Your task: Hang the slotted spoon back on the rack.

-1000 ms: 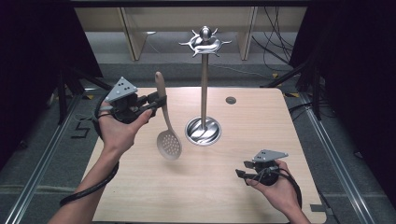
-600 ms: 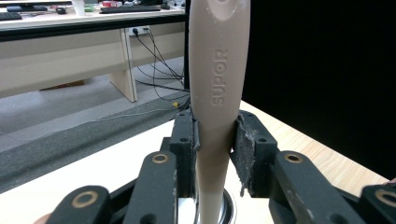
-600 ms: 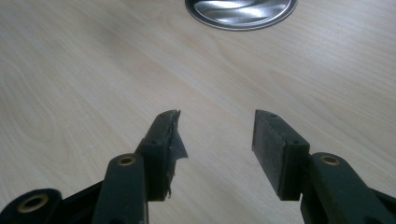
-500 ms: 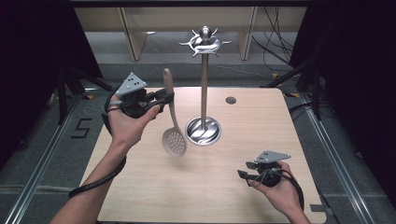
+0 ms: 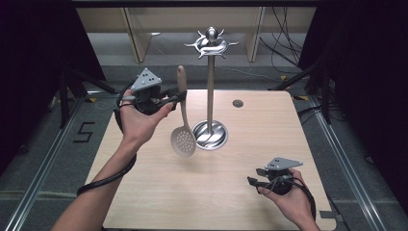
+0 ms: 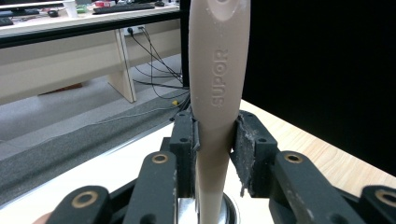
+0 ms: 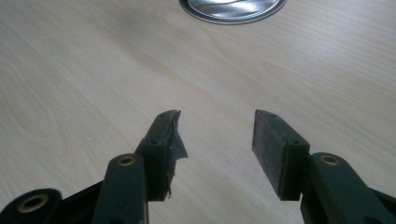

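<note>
A slotted spoon (image 5: 183,115) with a beige handle (image 6: 217,93) and a round perforated metal head hangs upright above the table, head down. My left gripper (image 5: 177,97) is shut on the handle partway along it; in the left gripper view both pads (image 6: 245,140) press the handle's sides. The spoon hangs just left of a metal utensil stand (image 5: 210,86) with a round base (image 7: 233,8) and a hooked crown at the top. My right gripper (image 7: 215,135) rests low over the table near its front right, open, with nothing between its jaws.
The light wooden table (image 5: 240,192) has a small dark round hole (image 5: 237,103) at the back right. Metal rails run along the floor on both sides. Shelving legs and cables stand behind the table. The left gripper's cable (image 5: 103,178) trails along the forearm.
My left hand has carried the spoon to the right and a little up, closer to the stand's pole. The right hand has stayed in place.
</note>
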Demonstrator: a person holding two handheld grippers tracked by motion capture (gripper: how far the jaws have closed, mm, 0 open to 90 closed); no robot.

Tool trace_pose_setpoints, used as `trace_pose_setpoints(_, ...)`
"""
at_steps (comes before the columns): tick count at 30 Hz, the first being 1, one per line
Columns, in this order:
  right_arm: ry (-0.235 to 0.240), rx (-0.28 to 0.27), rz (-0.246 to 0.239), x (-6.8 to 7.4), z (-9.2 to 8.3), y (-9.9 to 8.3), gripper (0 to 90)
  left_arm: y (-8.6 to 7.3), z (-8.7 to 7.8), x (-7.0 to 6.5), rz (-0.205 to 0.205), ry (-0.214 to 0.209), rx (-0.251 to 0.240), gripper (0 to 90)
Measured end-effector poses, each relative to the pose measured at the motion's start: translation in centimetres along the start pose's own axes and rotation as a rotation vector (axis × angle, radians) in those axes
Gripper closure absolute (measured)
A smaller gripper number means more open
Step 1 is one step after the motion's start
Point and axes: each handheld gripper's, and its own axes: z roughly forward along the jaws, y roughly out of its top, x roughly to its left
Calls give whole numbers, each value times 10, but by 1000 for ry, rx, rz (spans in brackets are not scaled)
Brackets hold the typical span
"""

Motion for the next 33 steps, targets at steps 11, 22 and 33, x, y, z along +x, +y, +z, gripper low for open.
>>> trace_pose_setpoints(11, -11, -9, -6, -1, -2, -3, 512, 17, 12, -5, 22, -9, 10, 694)
trace_pose_setpoints(22, -11, -5, -10, -2, -2, -3, 512, 27, 22, -10, 28, -19, 24, 694)
trace_pose_setpoints(33, -3, -1, 4, -1, -2, -3, 511, 32, 30, -10, 18, -21, 37, 693)
